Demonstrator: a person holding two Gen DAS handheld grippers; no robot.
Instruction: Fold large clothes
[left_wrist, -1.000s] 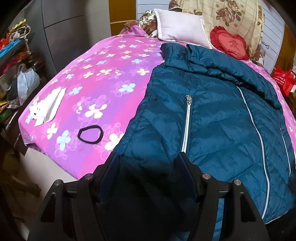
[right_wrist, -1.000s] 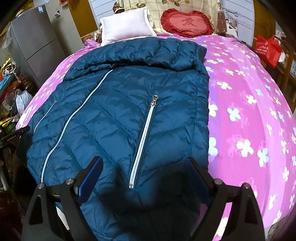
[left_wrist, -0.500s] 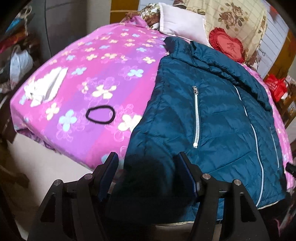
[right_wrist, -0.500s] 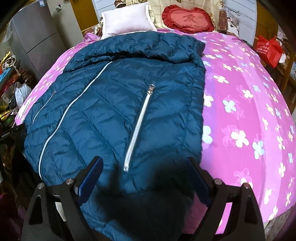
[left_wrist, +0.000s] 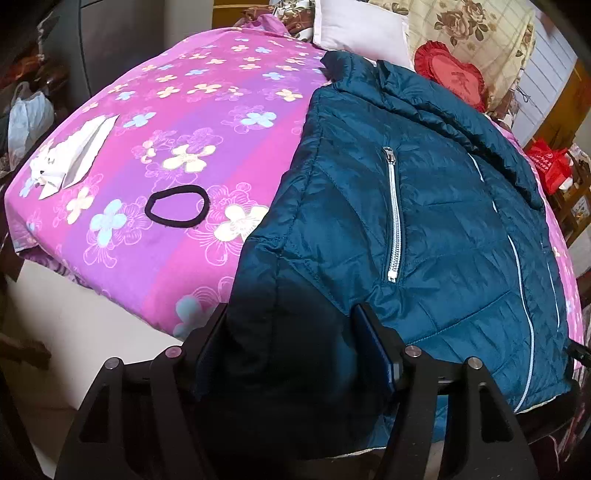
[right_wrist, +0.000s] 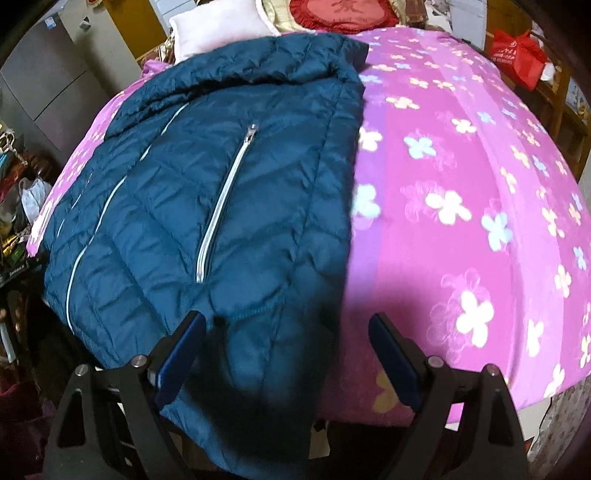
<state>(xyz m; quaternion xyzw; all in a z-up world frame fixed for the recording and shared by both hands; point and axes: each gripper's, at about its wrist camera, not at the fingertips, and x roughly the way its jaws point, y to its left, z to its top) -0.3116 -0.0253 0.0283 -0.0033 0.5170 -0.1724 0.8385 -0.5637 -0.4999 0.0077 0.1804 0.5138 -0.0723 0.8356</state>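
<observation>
A dark teal quilted jacket (left_wrist: 424, 229) lies front up on the pink flowered bed (left_wrist: 184, 129), collar toward the pillows, hem hanging over the near edge. My left gripper (left_wrist: 290, 332) hovers at the hem's left corner. Its jaws stand apart with the shadowed corner between them, and no pad visibly presses. In the right wrist view the jacket (right_wrist: 221, 184) fills the left half. My right gripper (right_wrist: 284, 332) is wide open over the hem's right corner. Its left pad is above the jacket and its right pad above the bare sheet (right_wrist: 461, 184).
A black hair band (left_wrist: 177, 206) and a white folded paper (left_wrist: 74, 155) lie on the sheet left of the jacket. A white pillow (left_wrist: 354, 29) and a red heart cushion (left_wrist: 448, 74) sit at the head. A red bag (right_wrist: 517, 51) and a grey cabinet (right_wrist: 48, 74) flank the bed.
Both grippers have drawn back toward the near bed edge and sunk a little, so the hem corners and the bed's edge now show between the fingers. The jacket has not shifted.
</observation>
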